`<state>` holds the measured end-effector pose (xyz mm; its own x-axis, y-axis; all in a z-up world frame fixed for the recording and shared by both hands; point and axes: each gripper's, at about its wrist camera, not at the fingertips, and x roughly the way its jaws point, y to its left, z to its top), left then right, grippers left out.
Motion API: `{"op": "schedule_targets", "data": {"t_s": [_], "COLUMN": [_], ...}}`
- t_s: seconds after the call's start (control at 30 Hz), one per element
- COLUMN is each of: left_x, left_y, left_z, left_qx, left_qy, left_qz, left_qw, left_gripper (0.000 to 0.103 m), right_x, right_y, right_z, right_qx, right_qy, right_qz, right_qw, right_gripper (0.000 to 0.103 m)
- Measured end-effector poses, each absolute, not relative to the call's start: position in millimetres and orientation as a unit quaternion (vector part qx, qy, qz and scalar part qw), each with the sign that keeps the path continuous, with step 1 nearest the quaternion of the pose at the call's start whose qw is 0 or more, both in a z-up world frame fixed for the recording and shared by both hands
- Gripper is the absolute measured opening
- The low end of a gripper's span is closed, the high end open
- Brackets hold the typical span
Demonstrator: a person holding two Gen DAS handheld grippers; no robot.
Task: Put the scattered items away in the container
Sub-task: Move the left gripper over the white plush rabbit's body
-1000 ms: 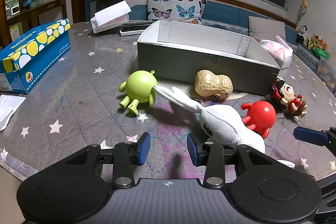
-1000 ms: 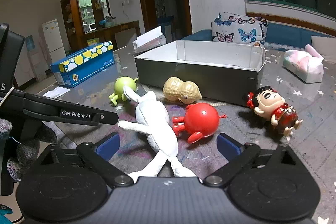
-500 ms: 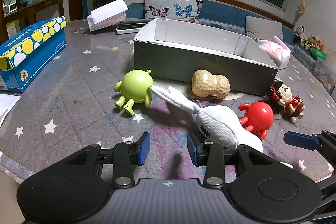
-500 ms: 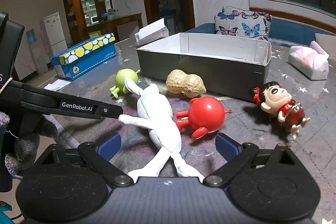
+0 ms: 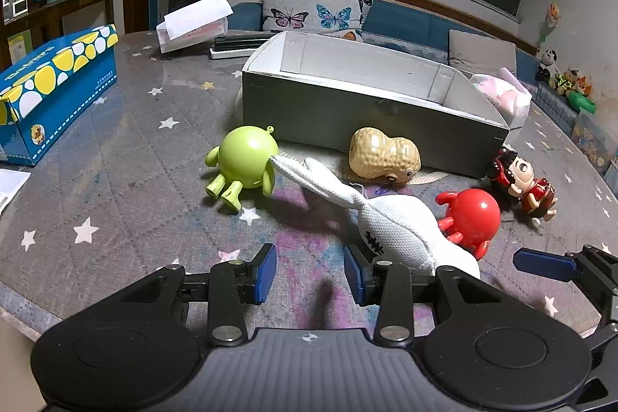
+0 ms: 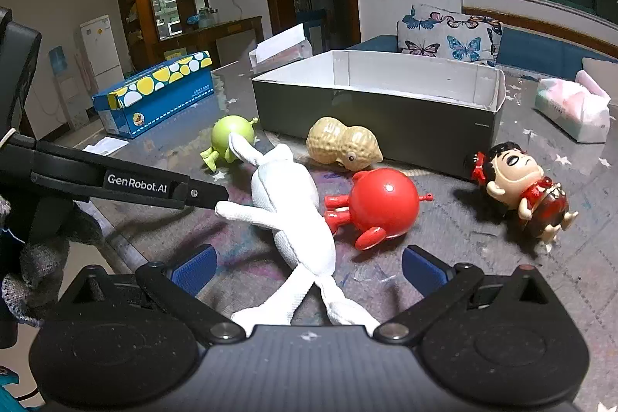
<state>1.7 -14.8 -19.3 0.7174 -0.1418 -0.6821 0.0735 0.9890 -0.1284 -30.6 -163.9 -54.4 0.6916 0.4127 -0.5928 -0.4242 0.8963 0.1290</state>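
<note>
Five toys lie on the tabletop before the grey box, the white plush rabbit nearest. Both tongs gape, holding nothing: left tongs narrowly, right tongs wide, straddling its legs.

Five toys, one grey box, two grippers.

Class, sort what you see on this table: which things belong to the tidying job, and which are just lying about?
Job: grey box, green toy, peanut, white plush, red toy, doll.

Lying about: blue carton, tissue pack, open white box.
</note>
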Motion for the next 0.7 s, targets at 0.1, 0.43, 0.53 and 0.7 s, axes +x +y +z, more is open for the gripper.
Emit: {"op": "schedule_targets", "data": {"t_s": [0.1,0.43,0.53,0.7], "left_x": [1.8,4.9,6.5,9.1], "left_y": [-14.8,-15.9,-16.0,-14.3], "left_z": [-19.3,-20.6,-20.8,-18.5], "left_qx": [-0.047,-0.05,-0.052,-0.058], "left_qy": [0.372,0.375,0.377,0.378], "left_qz": [-0.058,-0.061,-0.064,-0.072], "left_qw": [0.925,0.924,0.923,0.921], "left_gripper": [0.041,0.041,0.041,0.041], "right_x": [-29.6,-27.4,-26.5,-26.0], "right_y": [-163.2,-160.2,-159.2,-155.9], "right_z": [-55.7,-58.6,-59.6,-60.3], "right_qx": [-0.011,-0.014,-0.015,-0.022], "right_qy": [0.322,0.329,0.331,0.333], "right_qz": [0.228,0.231,0.234,0.241], "right_qw": [0.919,0.915,0.914,0.911], "right_gripper": [0.103,0.103,0.103,0.102]}}
